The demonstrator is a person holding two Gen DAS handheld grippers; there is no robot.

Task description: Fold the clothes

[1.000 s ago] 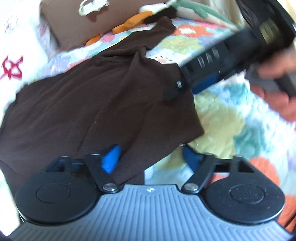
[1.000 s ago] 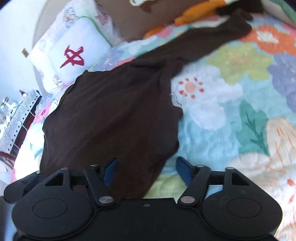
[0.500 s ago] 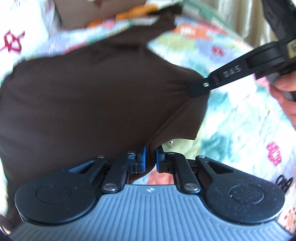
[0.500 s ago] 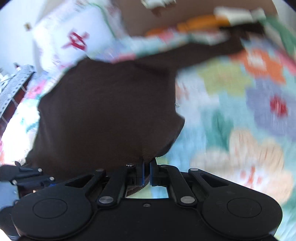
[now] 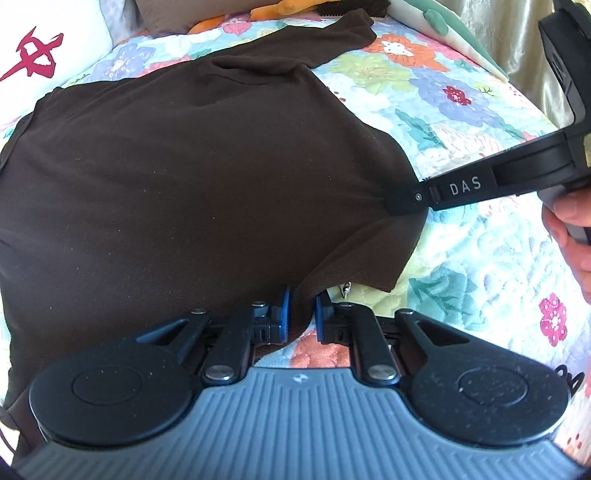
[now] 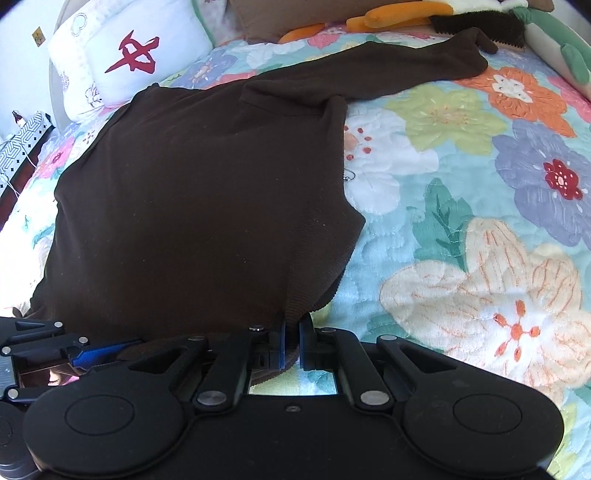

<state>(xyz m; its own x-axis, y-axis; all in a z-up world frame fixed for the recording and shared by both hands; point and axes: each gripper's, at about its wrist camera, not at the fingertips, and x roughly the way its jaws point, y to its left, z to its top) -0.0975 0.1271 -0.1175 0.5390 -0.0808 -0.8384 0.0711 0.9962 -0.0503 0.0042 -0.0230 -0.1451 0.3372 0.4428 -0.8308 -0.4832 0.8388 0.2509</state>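
A dark brown long-sleeved garment (image 5: pixel 192 177) lies spread on a floral quilt; it also shows in the right wrist view (image 6: pixel 207 206). One sleeve (image 6: pixel 388 66) stretches to the far right. My left gripper (image 5: pixel 301 317) is shut on the garment's near hem. My right gripper (image 6: pixel 291 341) is shut on the hem further right. In the left wrist view the right gripper (image 5: pixel 399 205) reaches in from the right and pinches the cloth edge. In the right wrist view the left gripper (image 6: pixel 85 356) shows at the lower left.
The floral quilt (image 6: pixel 480 221) covers the bed. A white pillow with a red character (image 6: pixel 125 59) lies at the far left. Orange and green plush toys (image 6: pixel 406 14) and a brown cushion (image 6: pixel 266 18) sit at the back. A bedside stand (image 6: pixel 18 144) is at the left edge.
Both grippers have closed on the garment's near hem. The cloth has been pulled flatter and spread wider toward me.
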